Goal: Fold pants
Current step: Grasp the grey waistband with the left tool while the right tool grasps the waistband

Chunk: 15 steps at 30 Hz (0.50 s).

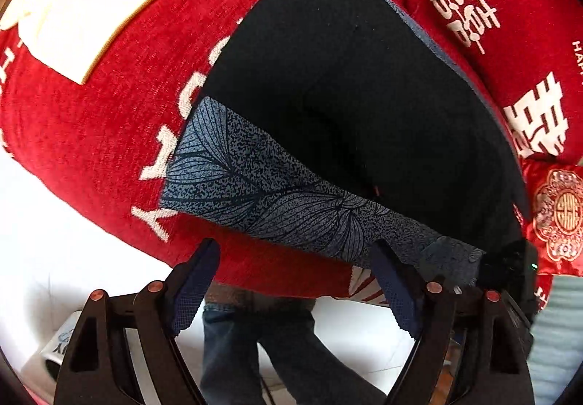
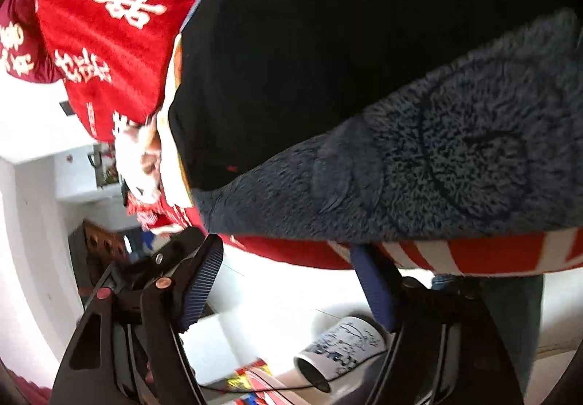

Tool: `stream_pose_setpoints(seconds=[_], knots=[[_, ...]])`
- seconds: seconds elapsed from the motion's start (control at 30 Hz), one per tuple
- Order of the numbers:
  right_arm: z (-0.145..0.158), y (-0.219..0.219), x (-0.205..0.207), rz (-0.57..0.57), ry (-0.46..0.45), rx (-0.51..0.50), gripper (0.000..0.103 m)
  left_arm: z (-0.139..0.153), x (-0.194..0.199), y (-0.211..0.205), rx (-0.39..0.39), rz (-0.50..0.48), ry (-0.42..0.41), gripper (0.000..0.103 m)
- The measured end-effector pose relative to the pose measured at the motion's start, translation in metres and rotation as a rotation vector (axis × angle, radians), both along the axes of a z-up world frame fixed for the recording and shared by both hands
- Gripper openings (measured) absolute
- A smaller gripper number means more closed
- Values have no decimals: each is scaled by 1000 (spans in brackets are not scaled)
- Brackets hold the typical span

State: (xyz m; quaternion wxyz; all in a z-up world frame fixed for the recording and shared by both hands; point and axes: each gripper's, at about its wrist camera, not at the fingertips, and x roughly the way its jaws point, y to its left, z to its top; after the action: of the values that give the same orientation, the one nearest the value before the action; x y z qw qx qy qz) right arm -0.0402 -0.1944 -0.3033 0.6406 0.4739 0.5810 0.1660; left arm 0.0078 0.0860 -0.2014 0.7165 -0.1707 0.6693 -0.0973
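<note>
Dark pants (image 1: 346, 77) lie flat on a red cover (image 1: 91, 135) with white letters. Their near end is a blue-grey band with a leaf print (image 1: 277, 201), running along the front edge. My left gripper (image 1: 295, 252) is open, just short of that band and touching nothing. In the right wrist view the same band (image 2: 455, 164) looks fuzzy and close, with the black cloth (image 2: 328, 40) behind it. My right gripper (image 2: 288, 248) is open at the red edge below the band and holds nothing.
A cream cloth (image 1: 94, 0) lies at the far left of the red cover. Red cushions (image 1: 473, 15) with white signs stand at the back right. A white mug (image 2: 342, 346) lies on the floor below. A person's jeans-clad legs (image 1: 262, 343) stand at the front edge.
</note>
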Motion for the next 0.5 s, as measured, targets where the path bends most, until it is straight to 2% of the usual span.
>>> stream_pose_setpoints(seconds=[0.1,0.17,0.27,0.37,0.47,0.5], knots=[[-10,-3,5,-77,-3,70,48,-7,0,1,-27,-1,6,86],[-7,-6,12,-111,-27,130,16,-10,-3,4,-52,16,21,86],[17,-4,20,-75,-109,148,14,-14,-1,7,-171,77,60,86],[35,-1,19,-23,-151,163,14,-13,10,6,-267,150,62,86],[43,1,16,20,-160,168,14,-19,27,2,-306,209,66,86],[43,3,15,39,-156,162,14,-21,32,-1,-302,214,64,81]])
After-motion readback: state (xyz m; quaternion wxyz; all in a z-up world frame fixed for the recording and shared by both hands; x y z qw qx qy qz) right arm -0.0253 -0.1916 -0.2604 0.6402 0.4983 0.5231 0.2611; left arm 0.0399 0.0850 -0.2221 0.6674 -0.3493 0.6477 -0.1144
